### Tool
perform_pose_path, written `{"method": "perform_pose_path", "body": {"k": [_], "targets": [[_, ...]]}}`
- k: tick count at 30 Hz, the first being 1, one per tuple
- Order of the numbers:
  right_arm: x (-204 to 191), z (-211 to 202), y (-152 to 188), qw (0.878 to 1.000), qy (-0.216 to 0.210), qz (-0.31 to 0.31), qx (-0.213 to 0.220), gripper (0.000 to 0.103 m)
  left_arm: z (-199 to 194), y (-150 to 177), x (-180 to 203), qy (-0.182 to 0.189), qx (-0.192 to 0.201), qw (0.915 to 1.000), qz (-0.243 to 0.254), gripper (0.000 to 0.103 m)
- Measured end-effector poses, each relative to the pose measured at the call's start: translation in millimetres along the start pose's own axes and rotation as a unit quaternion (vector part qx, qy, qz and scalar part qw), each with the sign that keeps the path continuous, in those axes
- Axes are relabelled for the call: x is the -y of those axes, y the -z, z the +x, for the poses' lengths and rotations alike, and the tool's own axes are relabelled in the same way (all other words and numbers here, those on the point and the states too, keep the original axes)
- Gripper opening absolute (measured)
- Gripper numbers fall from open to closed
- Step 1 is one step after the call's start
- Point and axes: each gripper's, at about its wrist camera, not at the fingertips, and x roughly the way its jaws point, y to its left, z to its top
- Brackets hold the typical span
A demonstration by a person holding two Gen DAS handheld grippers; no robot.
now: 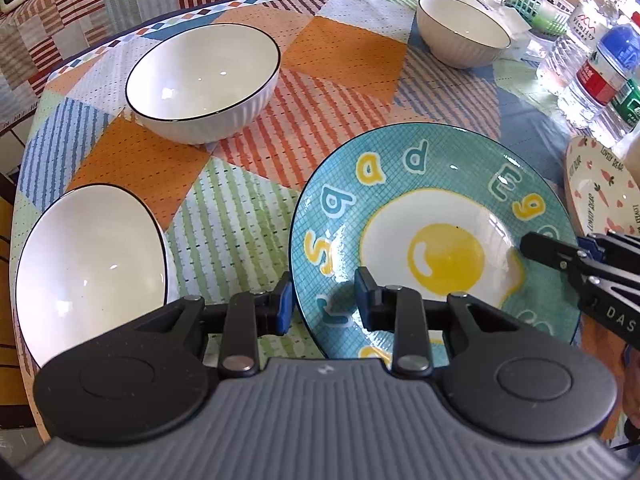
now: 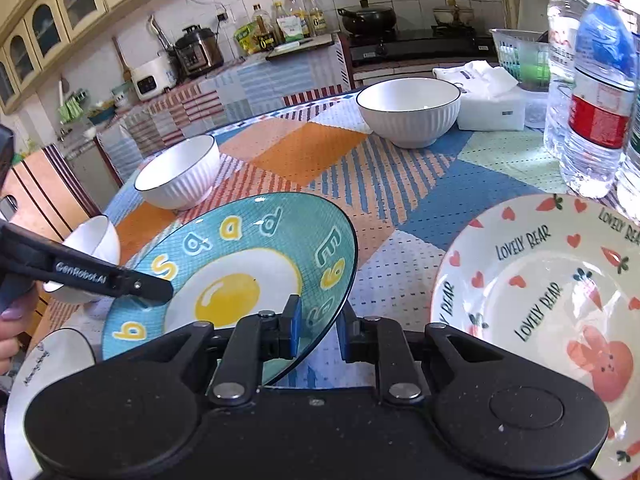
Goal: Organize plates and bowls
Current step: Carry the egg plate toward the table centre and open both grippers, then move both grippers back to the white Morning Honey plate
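A teal plate [image 1: 432, 184] with a fried-egg picture is held tilted above the table; it also shows in the right wrist view [image 2: 256, 232]. My left gripper [image 1: 326, 300] straddles its near-left rim, one finger under and one on top, closed on it. My right gripper [image 2: 318, 330] is shut on the plate's right rim and shows in the left wrist view [image 1: 560, 256]. Three white ribbed bowls stand on the table: near left [image 1: 88, 264], middle [image 1: 204, 80], far [image 1: 460, 30]. A white "Lovely Bear" plate [image 2: 540, 304] lies to the right.
Water bottles [image 2: 596, 92] stand at the table's right edge. A tissue pack [image 2: 488, 96] and a green basket [image 1: 532, 0] lie behind the far bowl. Another white plate [image 2: 44, 384] sits at the near left. A kitchen counter with appliances runs behind the table.
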Motion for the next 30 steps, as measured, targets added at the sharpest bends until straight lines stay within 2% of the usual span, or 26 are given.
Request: {"method": "perform_pose_path", "body": {"k": [5,8,10,12,14,15,20,24,30], "targets": [[-5.1,11.3,-9.5,1.0,0.021,-0.011,-0.007,0.026,4.2,1.3,-5.4,0.011,-0.002,0.9998,-0.015,0.029],[-6.0,16.6,-10.4,0.999,0.037,-0.005,-0.021,0.031,4.5,5.8,0.5,0.007,-0.01,0.9999,0.001,0.03],[-7.9,21.2,-9.0,0.998,0.06,-0.011,-0.033,0.036,-0.2,9.6,5.6,0.005,-0.008,0.9999,0.008,0.036],[-18.2,16.1,-7.9,0.995,0.087,-0.045,-0.02,0.037,-8.9,13.3,10.5,-0.002,-0.004,0.9998,0.017,0.045],[-28.2,3.1,-10.4,0.992,0.104,-0.066,-0.003,0.049,-20.6,17.7,15.0,-0.019,0.007,0.9992,0.035,0.047],[-31.0,-5.3,-12.7,0.992,0.106,-0.064,0.004,0.058,-27.0,20.3,16.9,-0.025,0.012,0.9987,0.044,0.049],[-39.2,-45.8,-21.8,0.996,0.076,-0.039,0.026,0.06,-59.3,33.5,18.8,-0.02,0.022,0.9982,0.052,0.052],[-50.6,-74.0,-21.8,0.996,0.07,-0.042,0.033,0.063,-88.7,46.8,25.5,-0.011,0.033,0.9972,0.066,0.059],[-65.9,-116.7,-17.6,0.997,0.053,-0.053,0.036,0.065,-131.9,63.3,30.7,-0.002,0.046,0.9955,0.083,0.063]]}}
